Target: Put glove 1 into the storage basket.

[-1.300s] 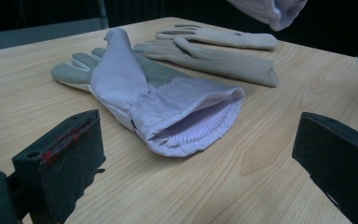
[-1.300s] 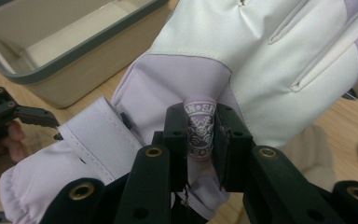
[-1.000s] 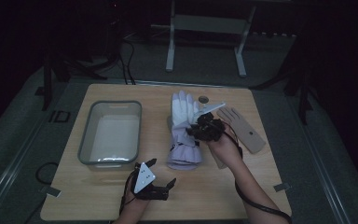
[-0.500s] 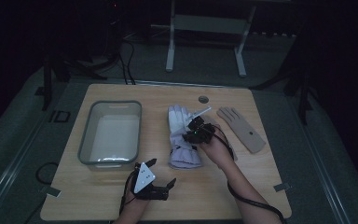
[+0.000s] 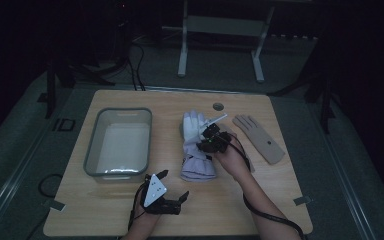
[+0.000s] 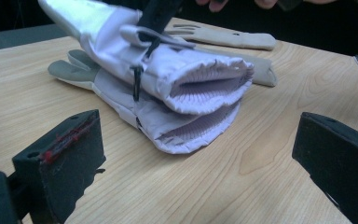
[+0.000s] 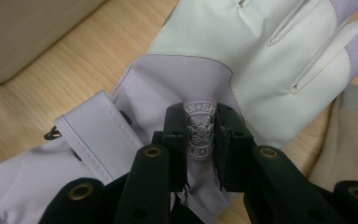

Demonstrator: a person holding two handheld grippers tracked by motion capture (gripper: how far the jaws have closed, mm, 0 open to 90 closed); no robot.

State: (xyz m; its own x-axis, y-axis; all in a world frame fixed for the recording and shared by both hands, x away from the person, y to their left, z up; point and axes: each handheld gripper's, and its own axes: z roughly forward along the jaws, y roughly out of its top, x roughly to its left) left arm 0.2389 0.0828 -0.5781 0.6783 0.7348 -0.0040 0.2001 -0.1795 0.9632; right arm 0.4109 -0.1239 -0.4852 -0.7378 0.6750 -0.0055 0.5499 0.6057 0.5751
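Glove (image 7: 261, 42) tab pinched in right tongs (image 7: 200, 133) — fingertips cut off

Light: dim; the room beyond the surface lies almost black.
Surface (image 5: 130, 220): pale wood with rounded corners, lit brighter than its surroundings.
Floor (image 5: 30, 165): grey, matte, with raised strips running beside the surface on the left and right.
Frame (image 5: 220, 30): a light metal stand on two legs, behind the surface.
Cables (image 5: 135, 65): dark, lying on the floor at the back left.
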